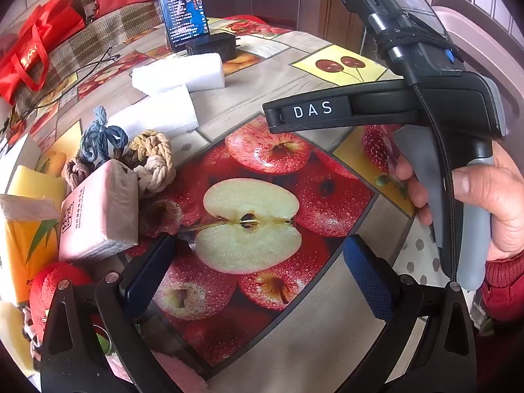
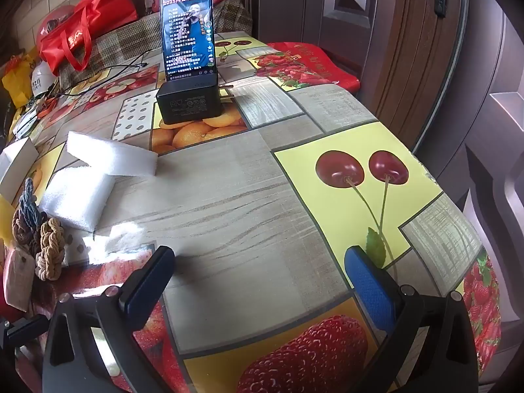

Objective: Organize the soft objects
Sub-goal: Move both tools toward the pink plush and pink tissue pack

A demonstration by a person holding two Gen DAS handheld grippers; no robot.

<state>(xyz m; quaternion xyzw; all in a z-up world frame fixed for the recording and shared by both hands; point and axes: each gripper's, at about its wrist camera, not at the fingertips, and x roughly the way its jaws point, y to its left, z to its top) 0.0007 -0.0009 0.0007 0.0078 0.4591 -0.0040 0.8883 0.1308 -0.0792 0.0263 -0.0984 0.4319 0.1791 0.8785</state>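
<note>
Your left gripper (image 1: 258,268) hangs over the worktop (image 1: 249,98) with its jaws wide apart and nothing between them; below them lies only the printed halved apple of the fruit-patterned cloth. Your right gripper (image 2: 258,278) is likewise spread, its jaws empty above the wood-grain patch of the cloth. In the left wrist view you can see your right hand (image 1: 491,203) wrapped round the grey handle of that right tool, off to the right side.

The soft things sit together at the left. Two white foam blocks (image 1: 170,91) lie touching, one partly across the other, just in front of the black charger (image 2: 186,101) that props the phone (image 2: 186,29) upright. Nearer you, a cluster of knotted hair ties (image 1: 131,150) lies beside the foam: a blue one at the back, a tan one and a cream one to the right, a brown one to the left. A pink tissue pack (image 1: 98,213) leans against them, touching the cream tie. Left of it stands an orange tissue pack (image 1: 29,245), with what looks like a yellow sponge (image 1: 36,181) behind it, though the edge of the lens distorts that corner. A red bag (image 1: 36,55) rests at the far left, and thin black cables trail across the cloth near it.
</note>
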